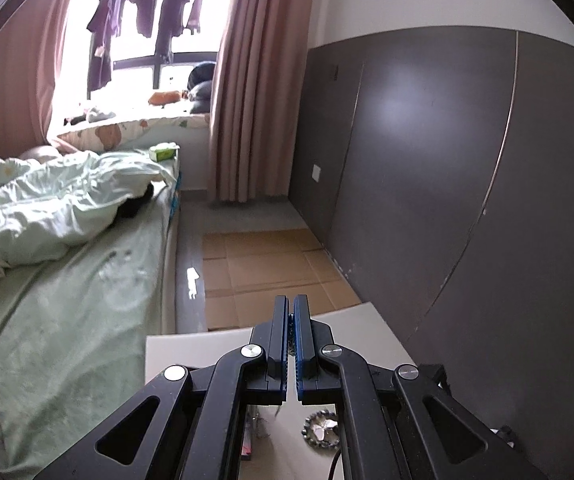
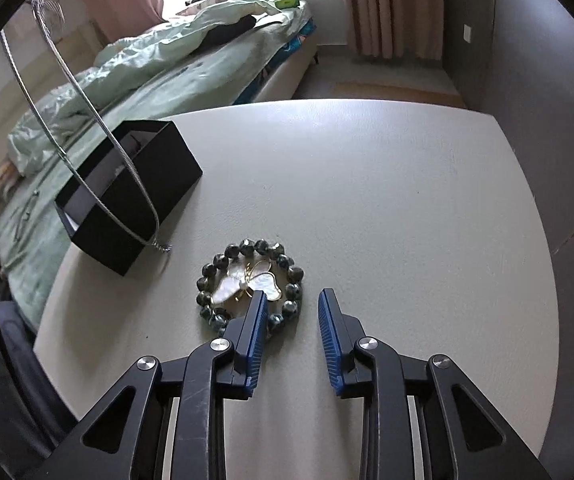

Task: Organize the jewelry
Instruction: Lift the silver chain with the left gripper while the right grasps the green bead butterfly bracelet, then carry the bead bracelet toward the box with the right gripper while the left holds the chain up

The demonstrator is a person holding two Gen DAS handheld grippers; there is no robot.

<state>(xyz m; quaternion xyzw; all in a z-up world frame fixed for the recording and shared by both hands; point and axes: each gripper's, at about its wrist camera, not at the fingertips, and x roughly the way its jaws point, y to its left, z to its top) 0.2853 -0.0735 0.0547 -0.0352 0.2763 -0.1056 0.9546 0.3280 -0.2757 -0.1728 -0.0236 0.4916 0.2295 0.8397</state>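
My left gripper (image 1: 291, 312) is shut on a thin silver chain necklace (image 2: 99, 120) and holds it high above the white table (image 2: 387, 208). The chain hangs in a long loop, and its clasp end (image 2: 163, 247) touches the table beside the open black jewelry box (image 2: 127, 196). A dark green bead bracelet (image 2: 251, 284) lies on the table with a white and gold butterfly brooch (image 2: 247, 282) inside its ring. Both also show far below in the left wrist view (image 1: 321, 428). My right gripper (image 2: 292, 300) is open, low over the table, its left finger over the bracelet's near edge.
A bed with pale green bedding (image 1: 59, 280) runs along the table's left side. A dark panelled wall (image 1: 467, 180) stands on the right. Cardboard sheets (image 1: 271, 268) lie on the floor beyond the table, below pink curtains (image 1: 255, 80).
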